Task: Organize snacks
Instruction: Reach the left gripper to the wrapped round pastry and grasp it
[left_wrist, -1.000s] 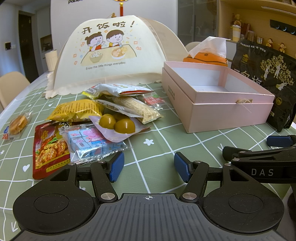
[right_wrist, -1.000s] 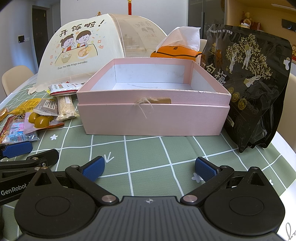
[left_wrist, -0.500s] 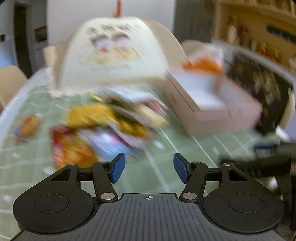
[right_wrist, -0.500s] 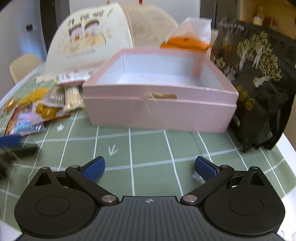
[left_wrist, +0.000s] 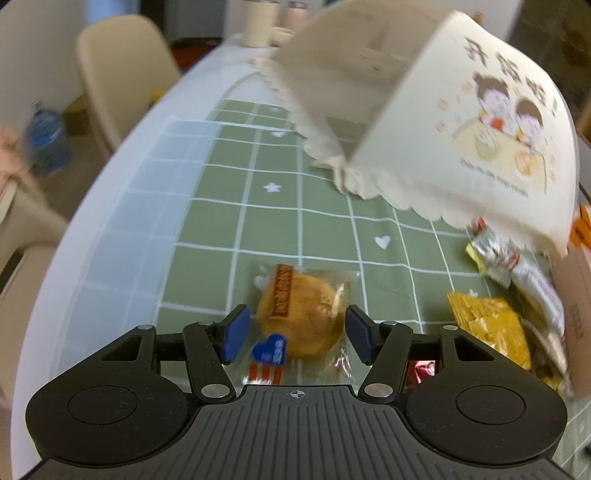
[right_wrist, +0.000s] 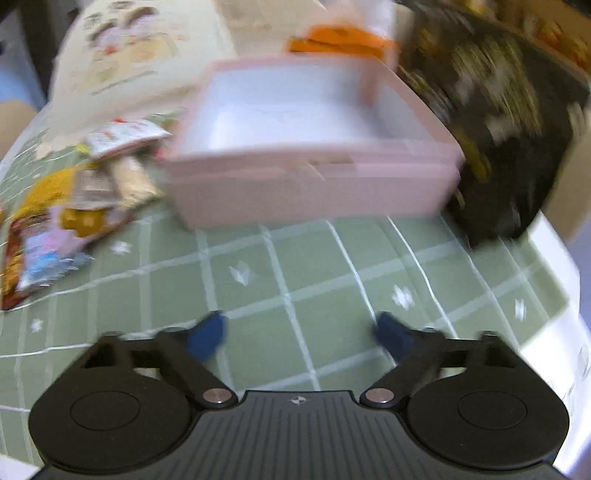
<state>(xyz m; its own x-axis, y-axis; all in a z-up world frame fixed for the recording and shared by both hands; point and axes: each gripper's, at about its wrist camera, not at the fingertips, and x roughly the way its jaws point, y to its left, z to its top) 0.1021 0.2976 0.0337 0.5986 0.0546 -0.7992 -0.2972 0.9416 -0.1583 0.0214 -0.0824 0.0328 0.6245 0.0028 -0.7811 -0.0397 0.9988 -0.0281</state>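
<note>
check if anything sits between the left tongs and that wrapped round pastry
Nothing visible does. The left tongs stand open with the wrapped pastry already between the blue pads, which do not press on it. The other snacks lie off to the right.

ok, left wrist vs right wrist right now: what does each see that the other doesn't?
Left wrist only: a wrapped round pastry on the cloth between the open left gripper pads, untouched, plus a beige chair.

Right wrist only: the open right gripper, its jaws just closing on nothing, the empty pink box, black bag and orange tissue holder.

Both: the green checked tablecloth, the cartoon food cover and the yellow snack packet in the pile.
</note>
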